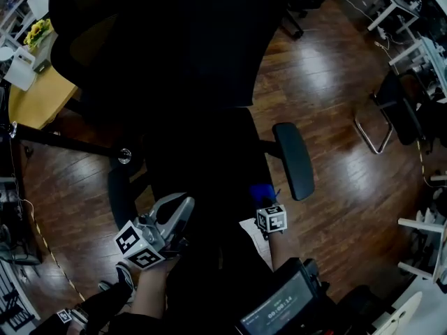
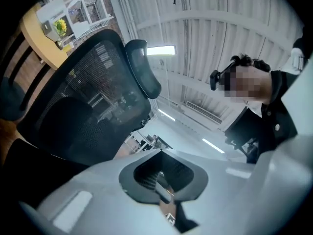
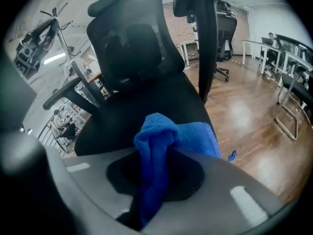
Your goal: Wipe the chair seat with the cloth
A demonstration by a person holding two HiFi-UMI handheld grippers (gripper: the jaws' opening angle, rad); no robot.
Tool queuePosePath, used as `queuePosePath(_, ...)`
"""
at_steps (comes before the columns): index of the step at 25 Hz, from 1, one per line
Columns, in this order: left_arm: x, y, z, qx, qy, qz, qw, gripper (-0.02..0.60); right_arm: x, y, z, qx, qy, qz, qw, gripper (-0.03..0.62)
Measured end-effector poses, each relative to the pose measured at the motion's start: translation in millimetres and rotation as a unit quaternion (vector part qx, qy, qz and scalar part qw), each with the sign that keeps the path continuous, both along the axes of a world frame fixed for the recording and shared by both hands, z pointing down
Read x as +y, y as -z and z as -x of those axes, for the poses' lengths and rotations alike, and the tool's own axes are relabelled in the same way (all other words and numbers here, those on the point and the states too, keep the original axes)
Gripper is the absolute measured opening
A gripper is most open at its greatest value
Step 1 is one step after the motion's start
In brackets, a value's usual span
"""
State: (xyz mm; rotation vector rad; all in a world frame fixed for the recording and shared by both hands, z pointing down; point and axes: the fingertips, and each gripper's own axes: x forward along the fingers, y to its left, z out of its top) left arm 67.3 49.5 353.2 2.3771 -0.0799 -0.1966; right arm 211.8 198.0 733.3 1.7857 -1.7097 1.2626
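Small screen shows a timer, roughly 00:08:14, faint.

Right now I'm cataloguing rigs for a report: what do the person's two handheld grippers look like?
The left gripper and right gripper match: pale grey moulded shells with broad, rounded jaws around a dark hollow. Each carries a white cube printed with black square markers, the left cube and the right cube.

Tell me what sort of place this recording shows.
Probably an open office or lab workspace: a black mesh office chair, a wood-plank floor, and white desks along the far side.
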Motion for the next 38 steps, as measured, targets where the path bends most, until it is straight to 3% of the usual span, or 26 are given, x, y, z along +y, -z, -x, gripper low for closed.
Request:
queuePosePath(4, 3, 6, -4, -0.007, -0.007, -0.010, 0.9999, 0.003, -4, 5, -3, -0.019, -0.024, 0.013, 0.999, 0.058)
queuePosePath(5, 1, 10, -3, -0.008, -0.003, -0.012, 0.9999, 0.003, -12, 16, -2, -0.037, -0.031, -0.003, 0.999, 0.058)
queuePosePath(7, -2, 20, 2, -0.007, 0.007, -0.014, 0.9999, 0.003, -39, 58, 3, -0.099, -0.044, -0.081, 0.991, 0.058)
queuePosePath(9, -2, 33, 12, -0.004, 0.018, -0.009, 0.9998, 0.003, -65, 130, 12, -0.153, -0.041, -0.180, 0.971, 0.058)
queuePosePath(11, -5, 52, 28, 0.003, 0.030, -0.003, 0.9995, 0.003, -89, 216, 23, -0.173, -0.022, -0.268, 0.948, 0.058)
queuePosePath(15, -24, 107, 60, 0.031, 0.061, -0.029, 0.9972, 0.003, -134, 377, 36, -0.192, 0.027, -0.423, 0.885, 0.058)
queuePosePath(19, -27, 166, 76, 0.069, 0.081, -0.079, 0.9912, 0.003, -142, 500, 35, -0.179, 0.073, -0.524, 0.830, 0.059)
queuePosePath(22, -27, 194, 88, 0.092, 0.091, -0.101, 0.9864, 0.003, -134, 549, 36, -0.174, 0.079, -0.558, 0.808, 0.058)
queuePosePath(26, -28, 200, 94, 0.109, 0.097, -0.114, 0.9827, 0.002, -120, 562, 43, -0.175, 0.089, -0.574, 0.795, 0.058)
queuePosePath(33, -25, 198, 78, 0.122, 0.080, -0.103, 0.9840, 0.003, -119, 539, 54, -0.197, 0.086, -0.557, 0.802, 0.058)
queuePosePath(38, -23, 205, 77, 0.141, 0.079, -0.086, 0.9830, 0.003, -122, 549, 57, -0.206, 0.090, -0.568, 0.791, 0.058)
